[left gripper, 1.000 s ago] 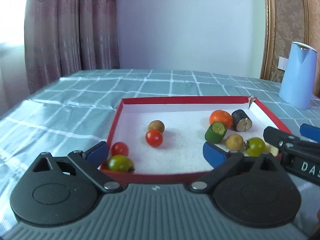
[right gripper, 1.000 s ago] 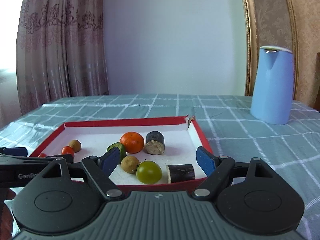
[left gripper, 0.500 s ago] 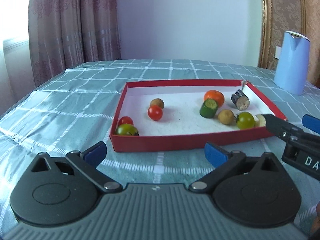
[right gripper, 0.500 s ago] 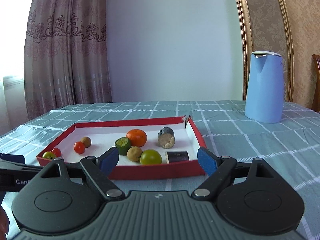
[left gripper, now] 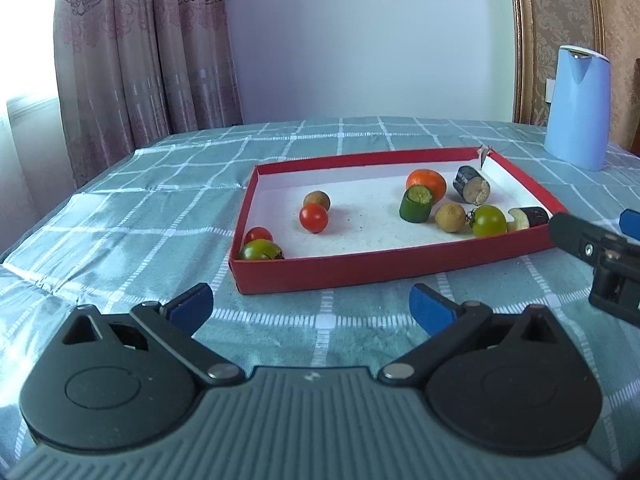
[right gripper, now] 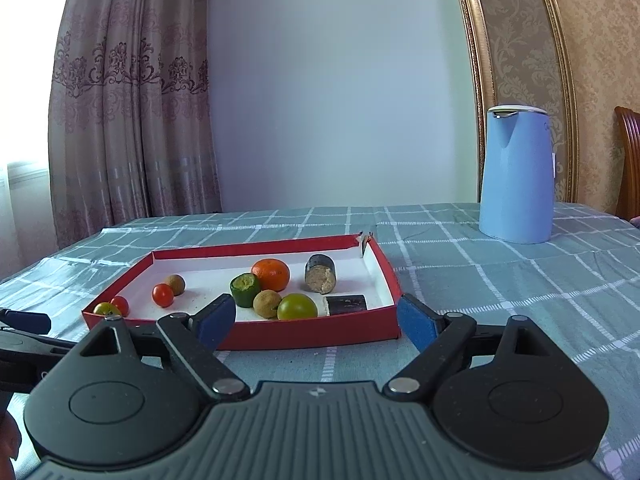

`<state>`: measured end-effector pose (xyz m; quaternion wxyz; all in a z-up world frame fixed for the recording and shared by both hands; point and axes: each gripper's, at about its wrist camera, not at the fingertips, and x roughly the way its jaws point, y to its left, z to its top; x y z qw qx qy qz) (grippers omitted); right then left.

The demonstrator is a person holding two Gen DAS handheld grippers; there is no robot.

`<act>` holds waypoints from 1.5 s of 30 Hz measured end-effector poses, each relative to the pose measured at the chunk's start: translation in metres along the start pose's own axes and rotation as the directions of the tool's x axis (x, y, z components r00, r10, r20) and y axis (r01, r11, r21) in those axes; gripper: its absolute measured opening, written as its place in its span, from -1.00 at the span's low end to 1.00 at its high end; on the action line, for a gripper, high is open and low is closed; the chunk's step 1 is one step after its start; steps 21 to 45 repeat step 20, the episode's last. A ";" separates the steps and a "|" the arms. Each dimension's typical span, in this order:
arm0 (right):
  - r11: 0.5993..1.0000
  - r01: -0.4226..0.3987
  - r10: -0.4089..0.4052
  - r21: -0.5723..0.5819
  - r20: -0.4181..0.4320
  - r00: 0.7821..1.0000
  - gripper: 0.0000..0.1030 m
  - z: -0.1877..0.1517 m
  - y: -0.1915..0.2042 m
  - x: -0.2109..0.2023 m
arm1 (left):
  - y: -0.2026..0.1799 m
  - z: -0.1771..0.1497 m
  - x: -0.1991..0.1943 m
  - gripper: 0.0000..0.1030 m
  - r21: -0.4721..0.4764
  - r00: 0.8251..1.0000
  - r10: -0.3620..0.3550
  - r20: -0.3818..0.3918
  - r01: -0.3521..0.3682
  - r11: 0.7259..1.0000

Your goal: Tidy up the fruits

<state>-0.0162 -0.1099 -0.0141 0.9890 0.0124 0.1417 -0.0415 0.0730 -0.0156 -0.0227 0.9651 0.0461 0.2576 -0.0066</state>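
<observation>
A red tray [left gripper: 392,270] with a white floor lies on the checked cloth. It holds an orange [left gripper: 430,184], a red tomato [left gripper: 314,218], a green tomato [left gripper: 489,221], a cut green piece [left gripper: 416,204], two brown round fruits, two dark cut cylinders, and a red and a green tomato in the near left corner. My left gripper [left gripper: 312,306] is open over the cloth, short of the tray's front wall. My right gripper [right gripper: 316,318] stands at the tray's [right gripper: 304,334] near right corner, its jaws opening, nothing between them.
A tall blue kettle [right gripper: 516,184] stands on the table behind and to the right of the tray. Curtains hang at the back left. A wooden chair back [right gripper: 630,160] shows at the far right. The table's left edge drops off near the curtains.
Both grippers have drawn back from the tray. A second ago their pads reached over its front wall; now the whole tray lies ahead of them.
</observation>
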 end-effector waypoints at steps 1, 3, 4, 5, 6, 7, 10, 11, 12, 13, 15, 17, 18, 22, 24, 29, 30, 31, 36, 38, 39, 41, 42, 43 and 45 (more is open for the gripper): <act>1.000 -0.001 0.001 -0.006 -0.007 1.000 0.72 0.000 0.000 0.000 | 0.001 0.000 -0.001 1.00 -0.001 1.000 0.000 0.007 0.000 1.000; 1.000 -0.001 0.000 -0.016 -0.015 1.000 0.72 -0.001 0.002 0.000 | 0.001 0.001 -0.003 1.00 -0.001 1.000 -0.002 0.016 0.002 1.000; 1.000 0.000 -0.001 -0.016 -0.014 1.000 0.72 -0.001 0.001 0.000 | 0.001 0.001 -0.004 1.00 -0.002 1.000 -0.003 0.017 0.003 1.000; 1.000 -0.001 0.001 -0.015 -0.012 1.000 0.72 -0.001 0.001 0.000 | 0.001 0.001 -0.005 1.00 0.000 1.000 -0.006 0.019 0.006 1.000; 1.000 -0.002 0.002 -0.015 -0.011 1.000 0.72 -0.001 0.001 -0.001 | 0.000 0.002 -0.006 1.00 0.003 1.000 -0.010 0.019 0.010 1.000; 1.000 -0.002 0.002 -0.015 -0.010 1.000 0.72 -0.001 0.001 -0.001 | 0.001 0.002 -0.007 1.00 0.001 1.000 -0.013 0.018 0.013 1.000; 1.000 -0.004 0.004 -0.023 -0.021 1.000 0.72 -0.002 0.001 0.000 | 0.002 0.003 -0.009 1.00 -0.008 0.999 -0.027 0.018 0.027 1.000; 1.000 -0.005 0.004 -0.027 -0.028 1.000 0.72 -0.002 0.002 0.001 | 0.002 0.003 -0.010 1.00 -0.009 0.999 -0.036 0.021 0.036 0.999; 1.000 -0.003 0.003 -0.030 -0.031 1.000 0.72 -0.002 0.002 0.001 | 0.003 0.003 -0.010 1.00 -0.009 0.999 -0.045 0.022 0.045 0.999; 0.999 -0.002 0.001 -0.034 -0.033 0.999 0.72 -0.002 0.002 0.002 | 0.003 0.003 -0.010 1.00 -0.011 0.998 -0.054 0.018 0.055 0.998; 0.999 0.003 -0.005 -0.043 -0.043 0.999 0.72 -0.002 0.004 0.003 | 0.004 0.004 -0.009 1.00 -0.016 0.998 -0.063 0.012 0.063 0.998; 0.998 0.005 -0.009 -0.057 -0.066 0.998 0.72 -0.002 0.006 0.005 | 0.004 0.003 -0.006 1.00 -0.027 0.998 -0.064 0.006 0.064 0.998; 0.998 0.004 -0.008 -0.062 -0.073 0.997 0.72 -0.002 0.006 0.006 | 0.005 0.003 -0.004 1.00 -0.030 0.998 -0.066 0.000 0.066 0.997; 0.998 -0.001 -0.005 -0.069 -0.091 0.996 0.73 -0.003 0.007 0.009 | 0.004 0.001 0.000 1.00 -0.024 0.998 -0.056 -0.008 0.055 0.998; 0.998 -0.001 -0.005 -0.069 -0.091 0.996 0.73 -0.003 0.007 0.009 | 0.004 0.001 0.000 1.00 -0.024 0.998 -0.056 -0.008 0.055 0.998; 0.998 -0.001 -0.005 -0.069 -0.091 0.996 0.73 -0.003 0.007 0.009 | 0.004 0.001 0.000 1.00 -0.024 0.998 -0.056 -0.008 0.055 0.998; 0.998 -0.001 -0.005 -0.069 -0.091 0.996 0.73 -0.003 0.007 0.009 | 0.004 0.001 0.000 1.00 -0.024 0.998 -0.056 -0.008 0.055 0.998; 0.998 -0.001 -0.005 -0.069 -0.091 0.996 0.73 -0.003 0.007 0.009 | 0.004 0.001 0.000 1.00 -0.024 0.998 -0.056 -0.008 0.055 0.998; 0.998 -0.001 -0.005 -0.069 -0.091 0.996 0.73 -0.003 0.007 0.009 | 0.004 0.001 0.000 1.00 -0.024 0.998 -0.056 -0.008 0.055 0.998; 0.998 -0.001 -0.005 -0.069 -0.091 0.996 0.73 -0.003 0.007 0.009 | 0.004 0.001 0.000 1.00 -0.024 0.998 -0.056 -0.008 0.055 0.998; 0.998 -0.001 -0.005 -0.069 -0.091 0.996 0.73 -0.003 0.007 0.009 | 0.004 0.001 0.000 1.00 -0.024 0.998 -0.056 -0.008 0.055 0.998; 0.998 -0.001 -0.005 -0.069 -0.091 0.996 0.73 -0.003 0.007 0.009 | 0.004 0.001 0.000 1.00 -0.024 0.998 -0.056 -0.008 0.055 0.998; 0.998 -0.001 -0.005 -0.069 -0.091 0.996 0.73 -0.003 0.007 0.009 | 0.004 0.001 0.000 1.00 -0.024 0.998 -0.056 -0.008 0.055 0.998; 0.998 -0.001 -0.005 -0.069 -0.091 0.996 0.73 -0.003 0.007 0.009 | 0.004 0.001 0.000 1.00 -0.024 0.998 -0.056 -0.008 0.055 0.998; 0.998 -0.001 -0.005 -0.069 -0.091 0.996 0.73 -0.003 0.007 0.009 | 0.004 0.001 0.000 1.00 -0.024 0.998 -0.056 -0.008 0.055 0.998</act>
